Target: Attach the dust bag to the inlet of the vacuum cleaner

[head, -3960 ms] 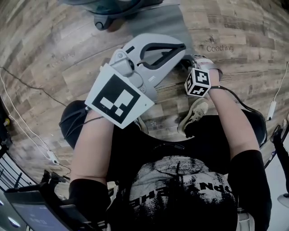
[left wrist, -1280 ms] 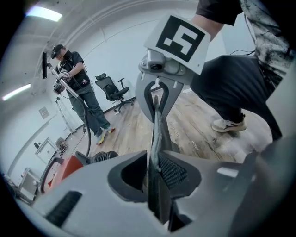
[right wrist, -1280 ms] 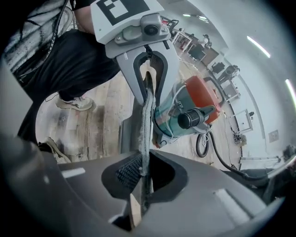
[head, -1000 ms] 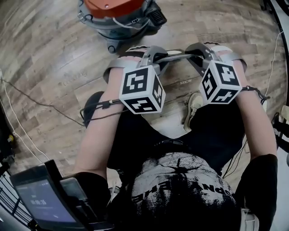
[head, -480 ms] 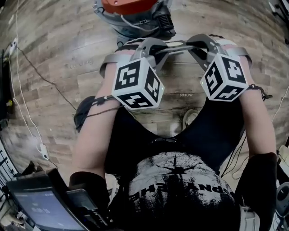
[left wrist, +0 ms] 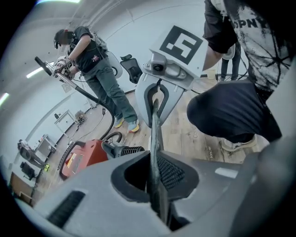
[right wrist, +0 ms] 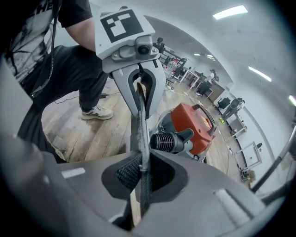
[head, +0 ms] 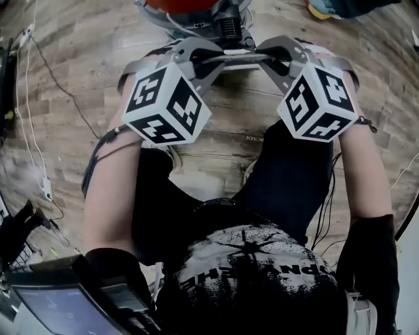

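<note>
**Dust bag held by both grippers beside the vacuum cleaner**

We see the thin, flat, grey-edged dust bag [head: 237, 60] spanning edge-on between the left gripper [left wrist: 155, 178] and the right gripper [right wrist: 141, 173]. It is on the near side of the red-lidded grey canister vacuum cleaner [head: 196, 14], just beside its black ribbed port [right wrist: 169, 141]; we cannot tell whether bag and port touch. The left jaws have just been closing and pinch one end of the bag. The right jaws are clamped on the other end. Both grippers tilt down toward the vacuum cleaner, above the wood-plank floor [head: 78, 72].
</note>
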`<action>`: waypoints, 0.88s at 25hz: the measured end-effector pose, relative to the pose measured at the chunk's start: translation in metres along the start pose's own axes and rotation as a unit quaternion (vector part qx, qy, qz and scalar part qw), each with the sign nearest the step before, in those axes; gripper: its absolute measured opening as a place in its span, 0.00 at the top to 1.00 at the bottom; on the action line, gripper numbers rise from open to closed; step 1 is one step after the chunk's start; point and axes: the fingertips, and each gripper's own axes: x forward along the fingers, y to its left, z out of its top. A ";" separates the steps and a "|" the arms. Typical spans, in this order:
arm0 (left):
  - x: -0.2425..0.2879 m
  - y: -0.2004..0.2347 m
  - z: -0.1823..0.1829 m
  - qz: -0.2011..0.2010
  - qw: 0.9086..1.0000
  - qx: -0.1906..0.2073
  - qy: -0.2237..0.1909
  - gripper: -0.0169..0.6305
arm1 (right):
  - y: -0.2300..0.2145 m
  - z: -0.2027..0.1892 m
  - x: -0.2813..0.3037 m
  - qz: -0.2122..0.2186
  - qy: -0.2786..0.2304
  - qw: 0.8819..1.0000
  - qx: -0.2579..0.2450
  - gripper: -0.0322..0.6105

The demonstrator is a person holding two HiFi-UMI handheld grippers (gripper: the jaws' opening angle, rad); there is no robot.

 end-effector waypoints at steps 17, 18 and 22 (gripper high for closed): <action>0.031 0.011 -0.028 -0.022 1.000 0.021 -0.002 0.92 | -0.008 -0.013 0.036 -0.006 0.035 0.999 0.015 0.91; 0.032 0.013 -0.030 -0.022 1.000 0.023 -0.002 0.92 | -0.011 -0.013 0.038 -0.008 0.035 0.999 0.015 0.91; 0.034 0.018 -0.039 -0.029 0.999 0.023 0.001 0.92 | -0.014 -0.010 0.047 -0.005 0.042 0.999 0.008 0.91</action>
